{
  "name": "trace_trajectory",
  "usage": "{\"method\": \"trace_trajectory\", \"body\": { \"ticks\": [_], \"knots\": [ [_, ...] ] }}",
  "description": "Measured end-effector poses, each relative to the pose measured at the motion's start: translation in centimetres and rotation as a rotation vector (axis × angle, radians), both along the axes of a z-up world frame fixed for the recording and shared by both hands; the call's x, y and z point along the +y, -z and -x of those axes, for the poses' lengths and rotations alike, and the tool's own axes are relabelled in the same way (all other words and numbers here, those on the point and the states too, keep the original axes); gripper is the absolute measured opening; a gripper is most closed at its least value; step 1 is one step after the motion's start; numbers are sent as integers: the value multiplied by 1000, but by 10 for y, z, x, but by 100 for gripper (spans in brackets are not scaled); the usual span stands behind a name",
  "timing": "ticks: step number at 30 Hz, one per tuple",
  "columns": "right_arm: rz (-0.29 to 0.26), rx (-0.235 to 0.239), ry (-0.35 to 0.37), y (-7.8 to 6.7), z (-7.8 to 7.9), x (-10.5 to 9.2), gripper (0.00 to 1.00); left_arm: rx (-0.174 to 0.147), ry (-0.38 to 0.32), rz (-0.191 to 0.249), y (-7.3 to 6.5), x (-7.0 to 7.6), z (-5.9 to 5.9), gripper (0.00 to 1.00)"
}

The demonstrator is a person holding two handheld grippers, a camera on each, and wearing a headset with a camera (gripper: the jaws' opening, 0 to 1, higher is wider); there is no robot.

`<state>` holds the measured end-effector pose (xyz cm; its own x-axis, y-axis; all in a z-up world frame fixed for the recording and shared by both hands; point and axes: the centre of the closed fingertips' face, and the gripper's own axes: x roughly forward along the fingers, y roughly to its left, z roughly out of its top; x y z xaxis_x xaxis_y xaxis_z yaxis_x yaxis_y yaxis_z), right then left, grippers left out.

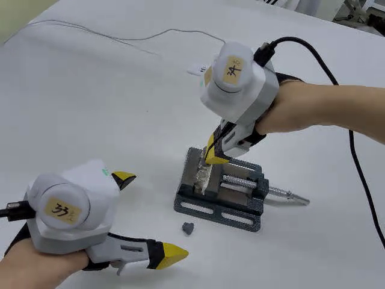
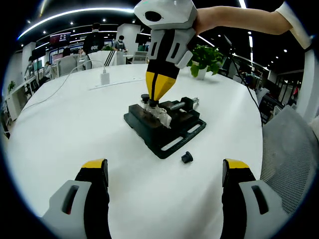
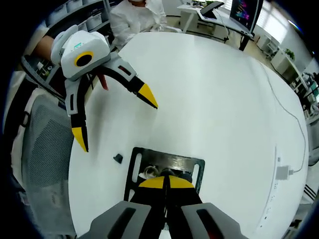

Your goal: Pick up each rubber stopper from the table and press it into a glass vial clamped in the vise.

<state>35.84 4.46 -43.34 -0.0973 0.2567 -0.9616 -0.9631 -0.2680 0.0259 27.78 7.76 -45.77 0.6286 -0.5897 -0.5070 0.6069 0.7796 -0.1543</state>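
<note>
Your left claw (image 1: 150, 215) is held over the bench (image 1: 90, 90) with its jaws spread wide and nothing between them. One loose stopper (image 1: 187, 228) lies on the bench between that claw and the vise (image 1: 219, 208), just beside the vise base. Your right claw (image 1: 212, 158) points down with its jaws closed together, tips at a vial (image 1: 201, 177) clamped in the vise; you cannot tell whether they pinch anything.
</note>
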Motion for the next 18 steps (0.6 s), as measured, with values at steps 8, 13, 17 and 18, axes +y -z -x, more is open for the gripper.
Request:
{"method": "trace_trajectory", "body": {
  "ticks": [8, 13, 17, 18],
  "knots": [
    [36, -23, -37, 1, 2, 0, 0, 2, 2, 3, -1, -1, -1, 94],
    [78, -49, -68, 1, 3, 0, 0, 0, 5, -5, -2, 0, -1, 94],
    [72, -49, -54, 0, 3, -1, 0, -5, 4, -8, -5, 0, 0, 94],
    [70, -45, -48, 0, 3, -1, 0, -6, 5, -10, -6, 0, 0, 94]
  ]
}}
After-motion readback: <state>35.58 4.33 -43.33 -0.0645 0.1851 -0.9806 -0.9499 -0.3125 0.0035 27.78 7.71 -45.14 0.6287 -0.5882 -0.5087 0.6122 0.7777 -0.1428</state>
